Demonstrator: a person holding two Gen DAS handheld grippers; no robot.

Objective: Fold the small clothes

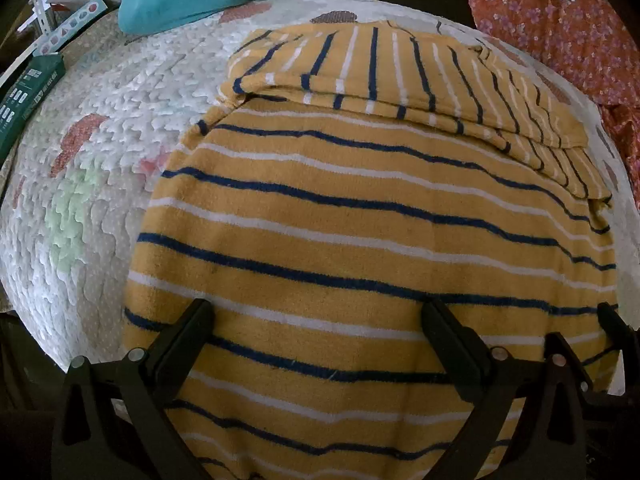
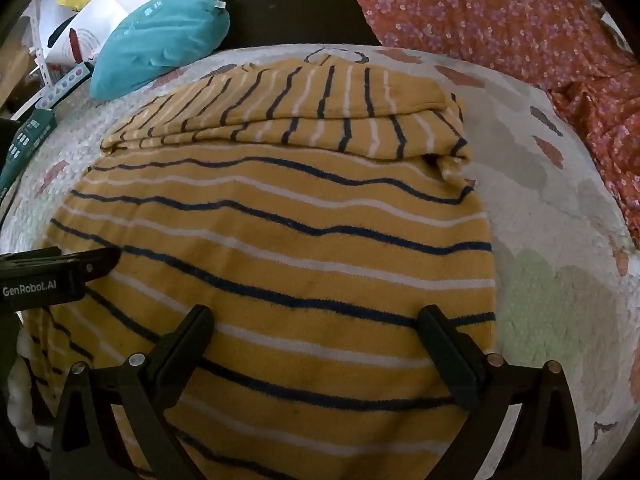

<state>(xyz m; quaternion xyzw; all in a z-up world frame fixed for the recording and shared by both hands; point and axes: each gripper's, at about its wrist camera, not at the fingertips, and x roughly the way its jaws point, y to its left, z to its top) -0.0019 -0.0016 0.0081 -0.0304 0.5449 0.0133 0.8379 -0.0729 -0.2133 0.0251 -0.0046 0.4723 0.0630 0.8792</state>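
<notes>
A yellow garment with navy and white stripes (image 1: 360,232) lies flat on a white quilted mat (image 1: 100,140). Its far part is folded over toward me, its stripes running lengthwise (image 1: 400,76). My left gripper (image 1: 320,320) is open and empty, fingers spread just above the near part of the garment. My right gripper (image 2: 316,324) is also open and empty, over the garment's near right part (image 2: 280,240). The right gripper's fingers show at the right edge of the left wrist view (image 1: 612,320). The left gripper's body shows at the left of the right wrist view (image 2: 60,272).
A teal cushion (image 2: 160,48) lies at the mat's far left, with white bags (image 2: 104,4) and a green box (image 2: 24,148) beside it. An orange floral cloth (image 2: 520,28) lies at the far right. Bare mat (image 2: 560,260) lies right of the garment.
</notes>
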